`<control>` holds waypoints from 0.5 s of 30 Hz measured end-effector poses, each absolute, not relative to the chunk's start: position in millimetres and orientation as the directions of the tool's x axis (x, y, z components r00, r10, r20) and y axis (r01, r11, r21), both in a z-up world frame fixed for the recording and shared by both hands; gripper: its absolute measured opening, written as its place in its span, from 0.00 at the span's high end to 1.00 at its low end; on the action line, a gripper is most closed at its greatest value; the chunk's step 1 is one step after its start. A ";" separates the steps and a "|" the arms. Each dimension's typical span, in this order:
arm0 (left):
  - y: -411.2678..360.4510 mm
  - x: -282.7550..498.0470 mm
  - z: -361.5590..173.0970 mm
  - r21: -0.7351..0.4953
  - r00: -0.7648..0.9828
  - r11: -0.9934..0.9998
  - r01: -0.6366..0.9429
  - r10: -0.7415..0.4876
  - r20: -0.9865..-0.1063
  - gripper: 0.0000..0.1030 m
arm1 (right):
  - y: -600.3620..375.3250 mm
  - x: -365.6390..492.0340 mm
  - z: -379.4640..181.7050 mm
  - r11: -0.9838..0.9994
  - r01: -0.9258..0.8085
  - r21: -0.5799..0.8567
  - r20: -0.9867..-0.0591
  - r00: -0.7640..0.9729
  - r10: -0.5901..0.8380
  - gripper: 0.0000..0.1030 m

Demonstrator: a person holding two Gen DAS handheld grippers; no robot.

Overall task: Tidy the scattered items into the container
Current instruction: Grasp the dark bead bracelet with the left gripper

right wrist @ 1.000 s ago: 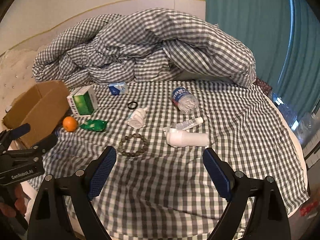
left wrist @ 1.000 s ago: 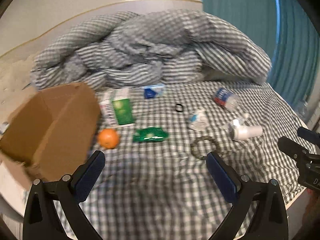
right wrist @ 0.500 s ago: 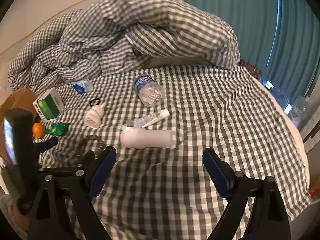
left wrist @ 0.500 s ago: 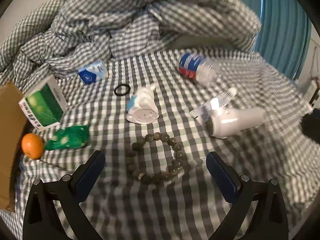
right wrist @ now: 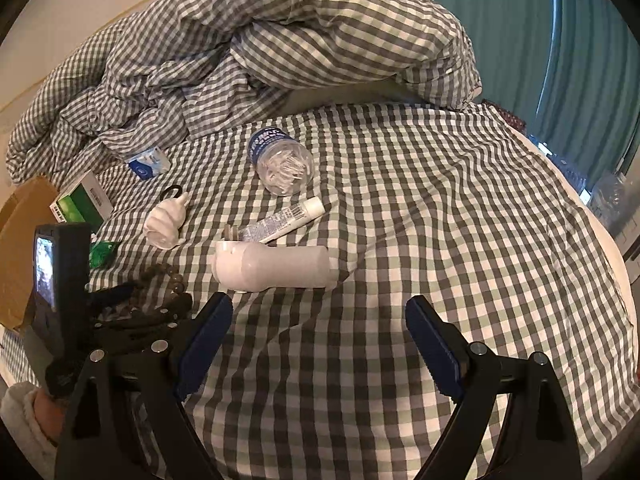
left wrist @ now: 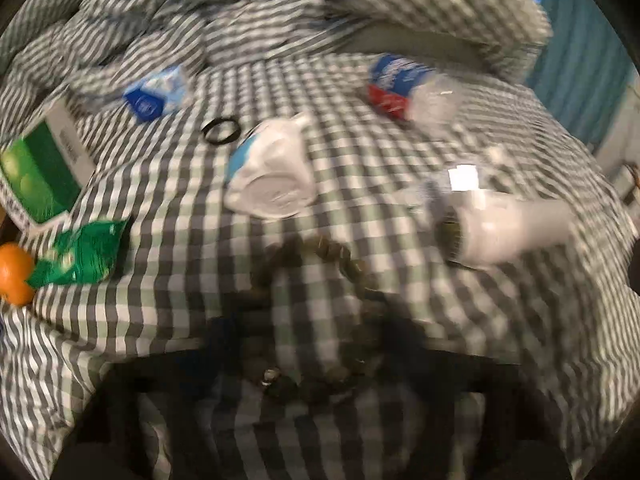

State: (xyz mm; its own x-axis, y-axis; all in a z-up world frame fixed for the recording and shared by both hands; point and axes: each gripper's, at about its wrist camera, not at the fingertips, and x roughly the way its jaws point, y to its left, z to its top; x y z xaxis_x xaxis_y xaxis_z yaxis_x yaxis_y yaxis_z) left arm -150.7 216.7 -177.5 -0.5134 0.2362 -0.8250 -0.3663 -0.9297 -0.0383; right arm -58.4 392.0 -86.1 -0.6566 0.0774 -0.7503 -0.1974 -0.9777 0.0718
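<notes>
The left wrist view is blurred. My left gripper [left wrist: 308, 344] is low over the bead bracelet [left wrist: 332, 264] on the checked sheet, its fingers on either side of the beads; how far they have closed is unclear. It also shows in the right wrist view [right wrist: 140, 300], at the bracelet [right wrist: 168, 276]. My right gripper [right wrist: 318, 344] is open and empty, just short of the white bottle [right wrist: 276, 268]. Scattered around are a tube [right wrist: 284, 224], a clear jar [right wrist: 280, 166], a white squeezed bottle [left wrist: 272, 176], a hair tie [left wrist: 221, 131], a green packet [left wrist: 80, 256], an orange [left wrist: 14, 276]. The cardboard box [right wrist: 20, 248] stands at the left.
A green carton [left wrist: 40, 176] and a small blue box [left wrist: 156, 94] lie near the crumpled checked duvet [right wrist: 260, 52] at the back. A teal curtain [right wrist: 540, 40] hangs at the right. The bed's edge [right wrist: 616, 248] falls away at the right.
My left gripper has dropped from over the box side down to the bead bracelet, and its fingers have come closer together. My right gripper has moved nearer the white bottle and stays open.
</notes>
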 end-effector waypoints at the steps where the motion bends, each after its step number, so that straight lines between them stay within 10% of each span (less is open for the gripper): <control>1: 219.4 -145.0 -172.0 -0.021 -0.517 -0.923 -0.384 0.234 -0.824 0.86 | 390.9 -58.1 -85.0 -0.978 -0.197 0.071 -0.748 -0.659 0.078 0.14; 15: 184.8 -123.0 -110.7 0.002 -0.588 -0.925 -0.380 0.240 -0.772 0.90 | 377.1 -102.7 -87.8 -0.995 -0.097 -0.002 -0.750 -0.658 0.065 0.14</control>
